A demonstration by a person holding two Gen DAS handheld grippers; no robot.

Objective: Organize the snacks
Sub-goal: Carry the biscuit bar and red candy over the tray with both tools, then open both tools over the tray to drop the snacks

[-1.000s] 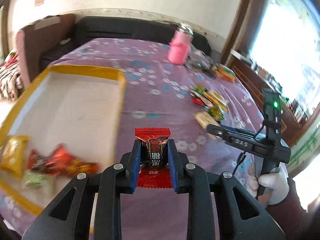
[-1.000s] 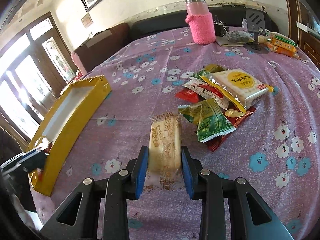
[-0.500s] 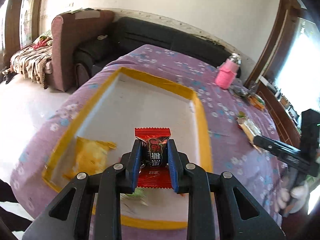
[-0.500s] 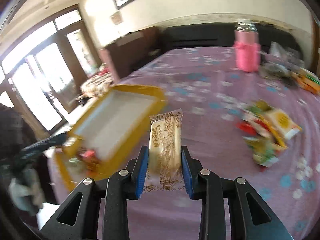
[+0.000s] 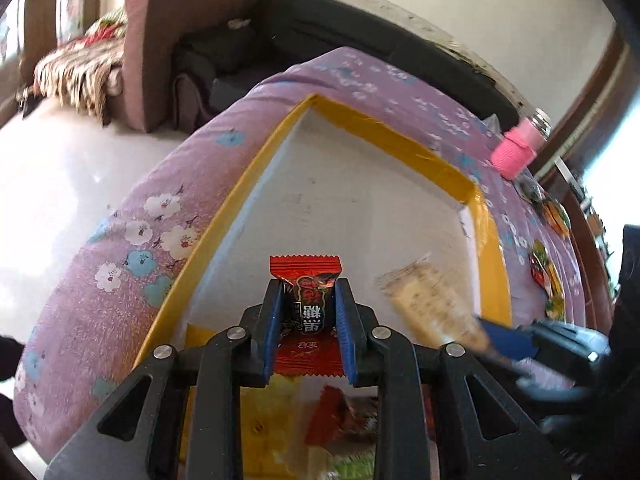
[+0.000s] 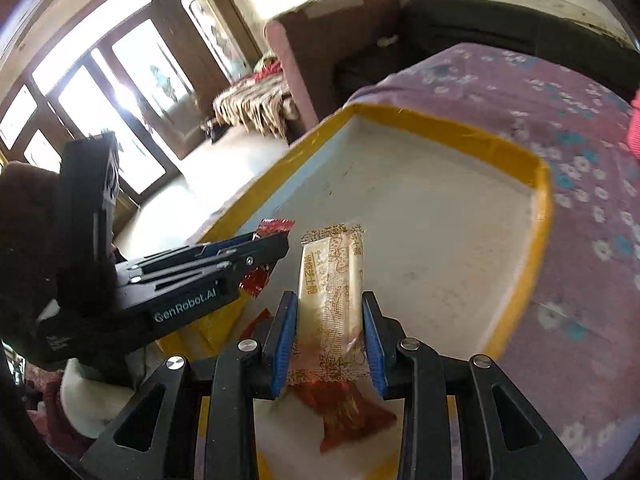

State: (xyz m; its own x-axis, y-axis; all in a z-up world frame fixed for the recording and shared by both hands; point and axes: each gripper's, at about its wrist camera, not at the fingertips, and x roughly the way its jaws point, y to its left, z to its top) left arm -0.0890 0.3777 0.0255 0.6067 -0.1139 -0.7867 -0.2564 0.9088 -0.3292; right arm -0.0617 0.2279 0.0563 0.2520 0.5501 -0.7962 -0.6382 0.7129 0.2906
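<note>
Both claws now over tray (image 5: 384, 132), lower snacks (image 5: 336, 420) half hidden

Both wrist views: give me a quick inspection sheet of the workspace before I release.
Surface: purple floral tablecloth.
Job's things: yellow-rimmed tray with white floor; red candy; beige biscuit pack; loose snacks at the tray's near end.
Clutter: pink bottle, more snack packets beyond the tray.
Grippers: left gripper shut on candy, right gripper shut on biscuit pack, both over the tray.
Cables: nothing seen.
Surroundings: sofa, windows.
</note>
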